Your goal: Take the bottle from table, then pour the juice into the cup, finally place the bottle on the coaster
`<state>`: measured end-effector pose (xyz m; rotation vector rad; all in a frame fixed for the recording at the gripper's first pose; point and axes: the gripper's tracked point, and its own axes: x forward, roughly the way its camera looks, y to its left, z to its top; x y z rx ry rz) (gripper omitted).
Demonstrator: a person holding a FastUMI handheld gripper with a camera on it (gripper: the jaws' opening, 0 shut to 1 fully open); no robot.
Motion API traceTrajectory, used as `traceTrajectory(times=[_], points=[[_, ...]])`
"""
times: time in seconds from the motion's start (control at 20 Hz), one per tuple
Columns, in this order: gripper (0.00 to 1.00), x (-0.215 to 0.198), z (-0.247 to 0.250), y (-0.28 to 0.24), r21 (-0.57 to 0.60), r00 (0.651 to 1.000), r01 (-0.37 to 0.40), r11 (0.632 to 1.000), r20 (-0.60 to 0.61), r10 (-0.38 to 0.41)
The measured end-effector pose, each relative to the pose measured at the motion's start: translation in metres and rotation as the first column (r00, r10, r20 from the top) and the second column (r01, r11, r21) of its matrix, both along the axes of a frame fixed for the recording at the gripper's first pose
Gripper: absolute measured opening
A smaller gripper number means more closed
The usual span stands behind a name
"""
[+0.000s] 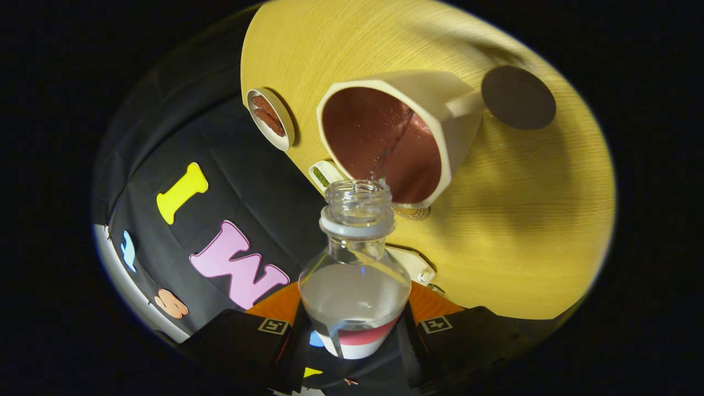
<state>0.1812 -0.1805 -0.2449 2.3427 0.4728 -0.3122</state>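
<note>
Gripper (355,330): both fingers are pressed against the sides of the bottle's body, which is clamped between them.
Bottle (355,275): uncapped, tilted forward, mouth held at the cup's rim; clear liquid is seen inside, and a thin stream is poured from the mouth.
Cup (434,104): pale outside, reddish-brown inside, set on the wooden table (522,220); the stream is received inside.
Coaster (518,97): dark round disc, bare, beside the cup's handle.
Small dish (272,118): white, reddish-brown pieces are held in it, near the table edge.
</note>
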Motion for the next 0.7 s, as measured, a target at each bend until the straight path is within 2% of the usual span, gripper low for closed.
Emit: traceTrajectory(times=[0.3,0.5,0.7], points=[[0.71,0.0016,0.0039,-0.0045,0.075,0.999,0.052,0.996,-0.013,-0.052],[0.71,0.003,0.0045,-0.0049,0.105,0.999,0.05,0.993,-0.023,-0.048],[0.71,0.0028,0.0069,-0.0104,0.139,0.997,0.079,0.987,-0.029,-0.076]])
